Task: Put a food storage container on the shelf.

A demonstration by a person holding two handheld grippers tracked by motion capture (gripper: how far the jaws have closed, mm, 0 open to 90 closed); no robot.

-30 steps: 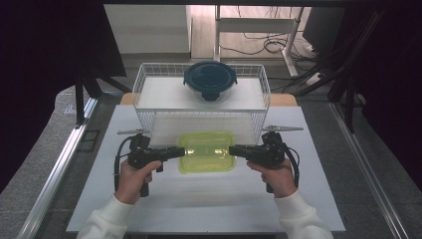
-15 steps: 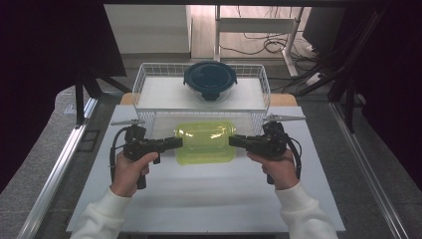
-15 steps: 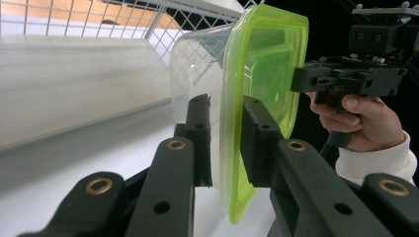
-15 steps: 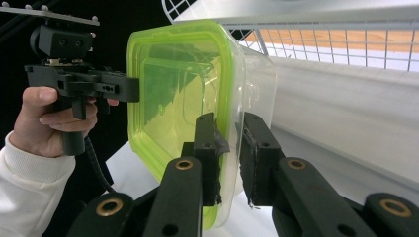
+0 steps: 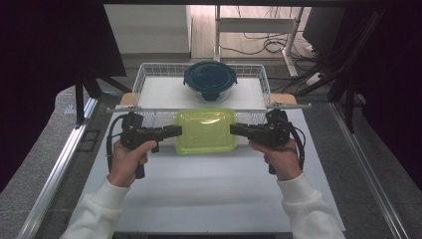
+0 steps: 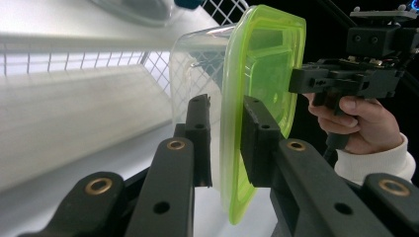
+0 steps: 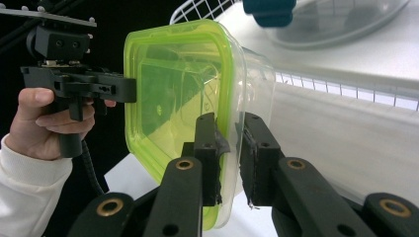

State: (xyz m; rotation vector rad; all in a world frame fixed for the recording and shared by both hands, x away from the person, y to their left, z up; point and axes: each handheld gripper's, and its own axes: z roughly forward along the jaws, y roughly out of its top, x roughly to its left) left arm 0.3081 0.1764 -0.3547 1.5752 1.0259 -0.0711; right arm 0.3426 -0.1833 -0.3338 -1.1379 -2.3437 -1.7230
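A clear rectangular container with a lime-green lid hangs level above the white table, just in front of the wire basket. My left gripper is shut on the rim at its left end, and my right gripper is shut on the rim at its right end. In the left gripper view the jaws clamp the green lid edge, with the other gripper at the far end. The right gripper view shows its jaws pinching the lid and clear wall.
A white wire basket stands at the back of the table. Inside it sits a round glass bowl with a dark blue lid. A metal rail runs along the left side. White tabletop lies in front of the container.
Both grippers have lifted the green-lidded container and carried it away from the person, toward the basket's front wall.
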